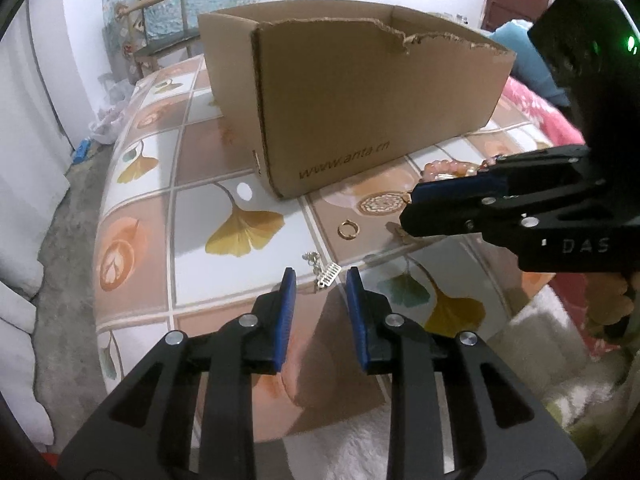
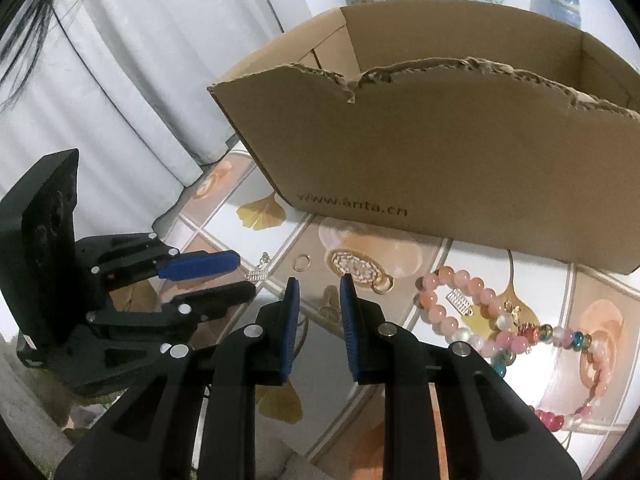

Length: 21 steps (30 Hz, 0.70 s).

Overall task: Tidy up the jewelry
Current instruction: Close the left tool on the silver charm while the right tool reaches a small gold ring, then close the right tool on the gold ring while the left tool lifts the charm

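Both claws stand partly open and hold nothing: the left gripper [image 1: 321,280] hovers just short of a small silver comb-shaped charm [image 1: 329,276] near the front edge of the tabletop [image 1: 200,216], and the right gripper [image 2: 319,284] hangs over the middle, with a gold ring [image 2: 302,262] and a round filigree pendant [image 2: 358,267] just beyond its tips. Pink bead bracelets [image 2: 452,312] lie toward the right edge, with a second comb charm [image 2: 460,302] inside one loop. The cardboard box [image 2: 460,168] sits behind them all.

The charm is thin, flat and shiny, on a slick patterned cloth; the pads could likely skid it away or pinch the cloth instead. With the two claws close, they might also collide or knock the ring aside.
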Tool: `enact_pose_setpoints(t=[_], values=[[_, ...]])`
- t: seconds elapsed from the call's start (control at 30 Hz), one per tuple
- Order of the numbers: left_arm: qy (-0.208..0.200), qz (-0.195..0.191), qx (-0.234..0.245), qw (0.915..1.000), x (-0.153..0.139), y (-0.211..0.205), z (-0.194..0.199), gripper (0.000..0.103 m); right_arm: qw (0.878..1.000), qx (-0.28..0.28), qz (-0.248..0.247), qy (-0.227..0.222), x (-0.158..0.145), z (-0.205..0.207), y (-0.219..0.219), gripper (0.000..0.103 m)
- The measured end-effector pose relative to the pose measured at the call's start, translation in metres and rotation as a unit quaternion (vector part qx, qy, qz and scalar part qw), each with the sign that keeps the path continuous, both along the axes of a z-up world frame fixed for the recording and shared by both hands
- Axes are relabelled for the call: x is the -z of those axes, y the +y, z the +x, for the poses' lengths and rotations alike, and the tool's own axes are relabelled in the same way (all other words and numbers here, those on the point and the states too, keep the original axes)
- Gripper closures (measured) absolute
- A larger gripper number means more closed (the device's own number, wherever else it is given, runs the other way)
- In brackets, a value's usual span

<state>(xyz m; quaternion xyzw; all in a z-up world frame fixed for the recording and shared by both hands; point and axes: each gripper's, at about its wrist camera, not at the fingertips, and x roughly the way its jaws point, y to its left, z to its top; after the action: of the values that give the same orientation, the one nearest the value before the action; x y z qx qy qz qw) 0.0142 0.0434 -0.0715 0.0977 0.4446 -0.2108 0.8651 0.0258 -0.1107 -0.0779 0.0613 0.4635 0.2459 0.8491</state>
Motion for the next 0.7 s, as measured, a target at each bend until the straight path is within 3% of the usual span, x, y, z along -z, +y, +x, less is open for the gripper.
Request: enact_pose_setpoints(t=[0.23, 0.43, 0.7], values=[[-0.019, 0.016, 0.024, 0.9994, 0.002, -0.011, 0.0, 0.079, 1.0, 0.0, -0.002, 0.002, -0.001, 0.0, 0.0, 0.082], [-0.024, 0.012, 0.031, 0.9992, 0.002, -0.014, 0.002, 0.098, 1.0, 0.007, -0.001, 0.001, -0.004, -0.002, -0.003, 0.082], [-0.029, 0.014, 0.025, 0.9991, 0.002, -0.012, -0.001, 0.098, 1.0, 0.007, -0.004, 0.002, -0.004, -0.001, -0.002, 0.082]])
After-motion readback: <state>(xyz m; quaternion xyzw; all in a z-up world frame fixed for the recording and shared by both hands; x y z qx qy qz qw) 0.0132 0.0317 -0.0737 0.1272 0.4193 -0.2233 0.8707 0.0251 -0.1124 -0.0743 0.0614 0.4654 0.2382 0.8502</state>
